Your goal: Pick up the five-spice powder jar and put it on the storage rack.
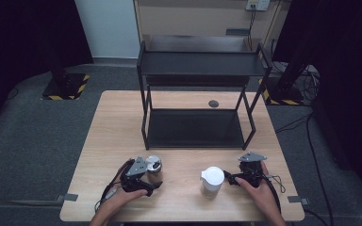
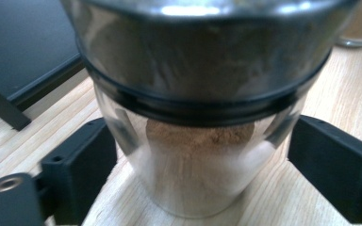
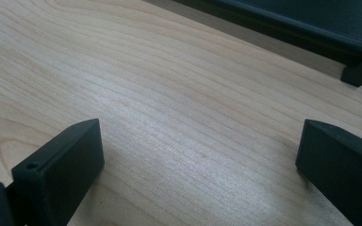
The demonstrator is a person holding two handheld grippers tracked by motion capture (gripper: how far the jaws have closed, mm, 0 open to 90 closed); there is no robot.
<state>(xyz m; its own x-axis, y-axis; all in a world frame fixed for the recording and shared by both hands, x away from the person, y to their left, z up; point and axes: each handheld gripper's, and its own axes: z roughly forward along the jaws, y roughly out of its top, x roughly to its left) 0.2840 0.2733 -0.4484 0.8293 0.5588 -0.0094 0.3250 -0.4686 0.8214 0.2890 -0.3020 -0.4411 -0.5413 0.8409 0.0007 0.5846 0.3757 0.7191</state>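
High view: wooden table [image 1: 113, 141] w/ black two-tier rack [image 1: 195, 94] at 12 o'clock; glass jar w/ metal lid [image 1: 154, 168], brown powder inside, near front edge at approx. 7 o'clock, white-lidded jar [image 1: 212, 181] at approx. 5 o'clock. Left gripper [image 2: 202, 155] jaws partly open, either side of the glass jar; can't tell if pads touch it. Right gripper [image 3: 200, 155] just at 3 o'clock of the white-lidded jar, jaws wide apart over bare wood, holding nothing.
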